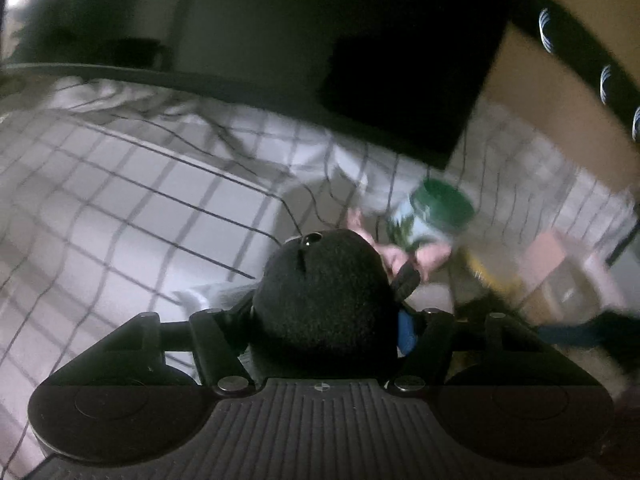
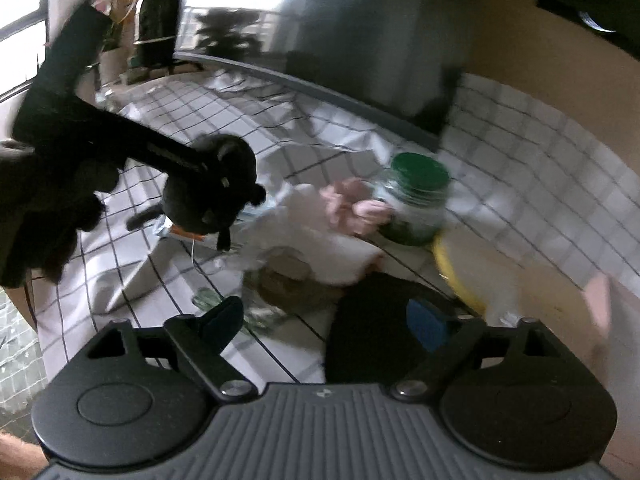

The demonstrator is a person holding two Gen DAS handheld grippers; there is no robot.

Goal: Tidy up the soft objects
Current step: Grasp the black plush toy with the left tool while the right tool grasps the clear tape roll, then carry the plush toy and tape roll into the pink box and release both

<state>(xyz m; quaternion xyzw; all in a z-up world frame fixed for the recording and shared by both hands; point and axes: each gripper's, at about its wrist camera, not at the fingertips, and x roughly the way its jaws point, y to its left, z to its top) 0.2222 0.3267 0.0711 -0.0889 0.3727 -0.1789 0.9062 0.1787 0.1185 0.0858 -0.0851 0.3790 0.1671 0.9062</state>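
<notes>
A black plush toy (image 1: pixel 320 300) fills the gap between my left gripper's (image 1: pixel 324 304) fingers, and the gripper is shut on it. In the right wrist view that left gripper (image 2: pixel 208 184) carries the black plush toy (image 2: pixel 216 196) above the checked cloth (image 2: pixel 120 248). My right gripper (image 2: pixel 324 316) stands open low over the cloth. A dark, blurred object (image 2: pixel 368 320) lies beside its blue-padded right finger (image 2: pixel 424 324), while the left finger (image 2: pixel 226 314) stays apart from it. A pink soft item (image 2: pixel 352 204) and a white soft item (image 2: pixel 312 236) lie beyond.
A green-lidded glass jar (image 2: pixel 416 200) stands on the cloth next to the pink item, also in the left wrist view as the jar (image 1: pixel 432 216). A yellow-rimmed thing (image 2: pixel 456 276) lies at right. A dark screen (image 2: pixel 340 32) rises behind. Cardboard (image 1: pixel 560 100) leans at right.
</notes>
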